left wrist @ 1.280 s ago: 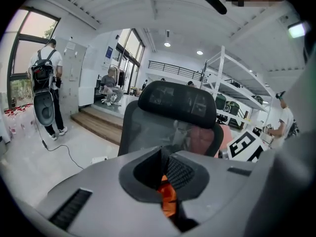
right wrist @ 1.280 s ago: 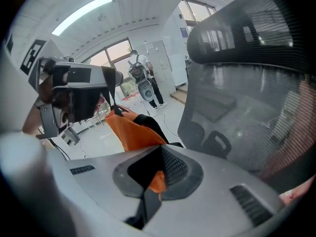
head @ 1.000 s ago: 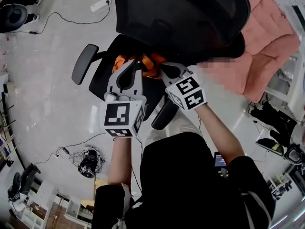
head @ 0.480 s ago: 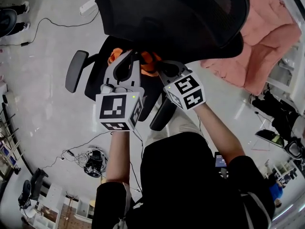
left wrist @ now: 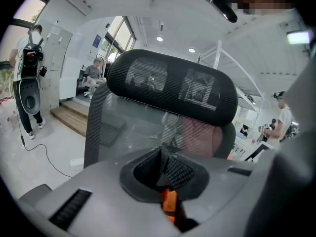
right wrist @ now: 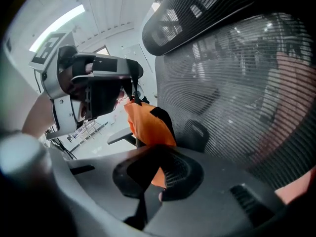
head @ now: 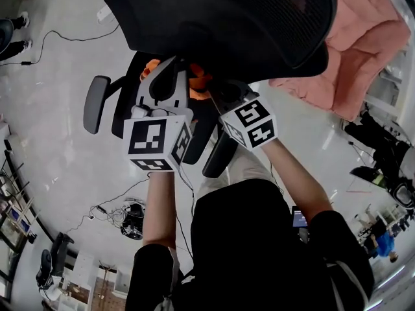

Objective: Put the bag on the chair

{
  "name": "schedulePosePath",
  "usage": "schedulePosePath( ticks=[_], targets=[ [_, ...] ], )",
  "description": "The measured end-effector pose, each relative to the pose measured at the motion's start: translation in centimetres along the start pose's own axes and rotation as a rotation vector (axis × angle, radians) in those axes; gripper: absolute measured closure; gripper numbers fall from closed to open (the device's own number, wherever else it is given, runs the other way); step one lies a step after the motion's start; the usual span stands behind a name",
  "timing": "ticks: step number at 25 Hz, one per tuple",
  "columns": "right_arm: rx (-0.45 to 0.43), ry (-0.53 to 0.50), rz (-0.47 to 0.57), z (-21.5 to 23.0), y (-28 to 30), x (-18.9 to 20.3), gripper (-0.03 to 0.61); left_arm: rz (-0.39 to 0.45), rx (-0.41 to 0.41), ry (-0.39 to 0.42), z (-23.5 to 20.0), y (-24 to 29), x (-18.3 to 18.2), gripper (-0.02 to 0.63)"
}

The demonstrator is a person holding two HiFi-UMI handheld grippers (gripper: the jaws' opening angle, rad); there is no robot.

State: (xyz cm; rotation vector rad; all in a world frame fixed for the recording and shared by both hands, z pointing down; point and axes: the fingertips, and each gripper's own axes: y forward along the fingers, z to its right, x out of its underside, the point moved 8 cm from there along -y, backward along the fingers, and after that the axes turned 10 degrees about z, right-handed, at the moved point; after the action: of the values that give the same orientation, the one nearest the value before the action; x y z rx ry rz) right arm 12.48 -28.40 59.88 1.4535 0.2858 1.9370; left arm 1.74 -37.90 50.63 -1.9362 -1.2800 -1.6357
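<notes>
An orange bag (head: 194, 83) with black trim hangs between my two grippers, just over the seat (head: 130, 102) of a black office chair whose mesh back (head: 220, 18) fills the top of the head view. My left gripper (head: 166, 76) is shut on an orange strap (left wrist: 169, 201) of the bag and faces the mesh back (left wrist: 168, 88). To its right, my right gripper (head: 219, 94) is shut on the bag's orange cloth (right wrist: 148, 125). In the right gripper view the left gripper (right wrist: 98, 90) shows beside the bag. Most of the bag is hidden behind the grippers in the head view.
The chair's armrests (head: 95, 103) (head: 220, 153) flank the seat. A pink padded cover (head: 363, 50) lies at the right. Cables and a black floor base (head: 123, 216) sit at lower left, a power strip (head: 104, 11) at the top. A person (left wrist: 29, 83) stands at the far left.
Both grippers have carried the bag forward and a little lower, closer over the seat; the left one has shifted left in the picture. Neither grip has changed.
</notes>
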Motion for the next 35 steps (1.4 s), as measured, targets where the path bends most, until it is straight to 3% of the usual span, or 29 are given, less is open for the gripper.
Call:
schedulePosePath(
  ticks=[14, 35],
  targets=[
    [0.031, 0.039, 0.028, 1.7, 0.4, -0.6, 0.577, -0.006, 0.091, 0.016, 0.5, 4.7, -0.7, 0.607],
    [0.093, 0.082, -0.011, 2.5, 1.0, 3.6, 0.577, -0.074, 0.125, -0.057, -1.3, 7.3, 4.5, 0.604]
  ],
)
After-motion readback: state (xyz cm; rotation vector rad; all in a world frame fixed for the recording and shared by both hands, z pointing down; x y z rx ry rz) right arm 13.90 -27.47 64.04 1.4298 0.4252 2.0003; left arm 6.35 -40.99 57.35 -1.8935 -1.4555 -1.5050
